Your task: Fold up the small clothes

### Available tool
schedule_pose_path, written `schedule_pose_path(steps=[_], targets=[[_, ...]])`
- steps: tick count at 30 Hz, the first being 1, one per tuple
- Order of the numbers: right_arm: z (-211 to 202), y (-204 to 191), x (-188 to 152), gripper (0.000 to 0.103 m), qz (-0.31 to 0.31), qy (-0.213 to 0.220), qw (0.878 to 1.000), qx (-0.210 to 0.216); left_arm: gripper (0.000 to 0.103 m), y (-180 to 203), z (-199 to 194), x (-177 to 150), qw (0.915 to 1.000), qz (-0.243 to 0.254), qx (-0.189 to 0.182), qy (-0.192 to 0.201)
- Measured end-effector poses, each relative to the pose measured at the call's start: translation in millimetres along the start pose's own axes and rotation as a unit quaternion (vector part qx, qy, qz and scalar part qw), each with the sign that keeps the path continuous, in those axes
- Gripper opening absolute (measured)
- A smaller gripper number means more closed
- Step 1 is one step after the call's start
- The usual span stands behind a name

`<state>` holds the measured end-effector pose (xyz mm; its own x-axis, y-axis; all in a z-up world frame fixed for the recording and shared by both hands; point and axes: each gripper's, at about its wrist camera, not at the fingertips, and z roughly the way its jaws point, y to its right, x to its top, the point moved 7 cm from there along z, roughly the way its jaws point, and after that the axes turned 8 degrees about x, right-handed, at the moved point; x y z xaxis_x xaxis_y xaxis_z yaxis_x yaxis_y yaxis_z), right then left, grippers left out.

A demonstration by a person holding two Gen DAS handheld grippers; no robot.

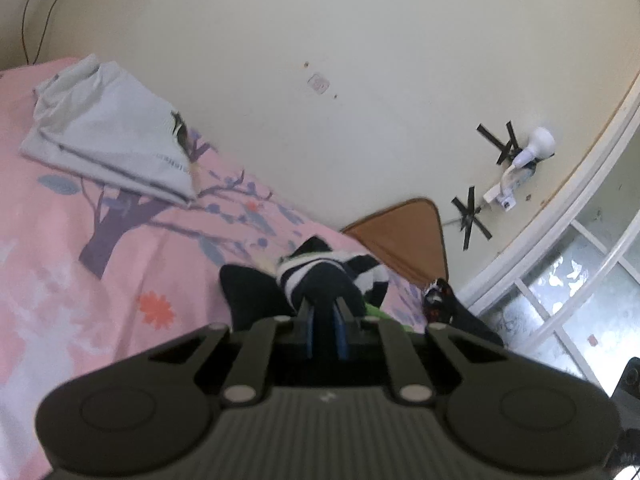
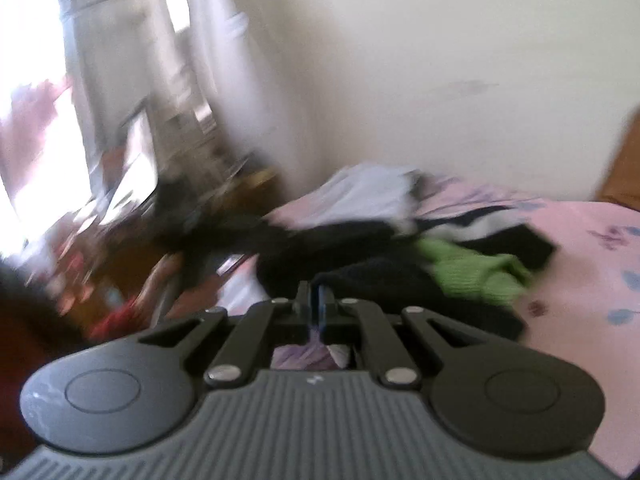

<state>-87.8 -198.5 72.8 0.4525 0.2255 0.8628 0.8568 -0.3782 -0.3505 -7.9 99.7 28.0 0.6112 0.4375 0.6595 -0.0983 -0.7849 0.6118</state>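
Striped garment [image 1: 332, 276] clamped in left tool [image 1: 325, 308]; right tool [image 2: 318, 300] together by black cloth [image 2: 360, 280].

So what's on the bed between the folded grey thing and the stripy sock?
In the left wrist view, only bare pink bedsheet with its purple tree print lies between the folded grey garment and the striped sock.

Cream wall [image 1: 360, 40] behind pink floral bed [image 1: 60, 260], bright window [image 2: 24, 80].
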Motion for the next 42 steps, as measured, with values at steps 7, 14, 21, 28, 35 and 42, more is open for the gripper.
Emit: schedule_pose_path(steps=[7,14,21,28,35,42], targets=[[-7,33,31,0.049,0.09,0.083,0.992,0.019,0.047,-6,1,-14,0.9998,0.01,0.011,-0.015],[-34,133,32,0.073,0.192,0.154,0.957,-0.152,0.078,5,0,-18,0.9997,0.013,-0.007,-0.021],[30,213,4,0.081,0.237,0.063,0.941,-0.233,0.087,18,4,-30,0.9984,0.051,0.007,-0.024],[88,224,2,0.083,0.236,0.027,0.948,-0.213,0.078,10,12,-36,0.9978,0.047,0.029,-0.037],[128,206,3,0.03,0.215,-0.02,0.965,-0.146,0.027,2,21,-43,0.9952,0.058,0.057,-0.055],[98,166,34,0.016,0.146,0.052,0.968,-0.198,0.013,5,10,-36,0.997,0.058,0.037,-0.036]])
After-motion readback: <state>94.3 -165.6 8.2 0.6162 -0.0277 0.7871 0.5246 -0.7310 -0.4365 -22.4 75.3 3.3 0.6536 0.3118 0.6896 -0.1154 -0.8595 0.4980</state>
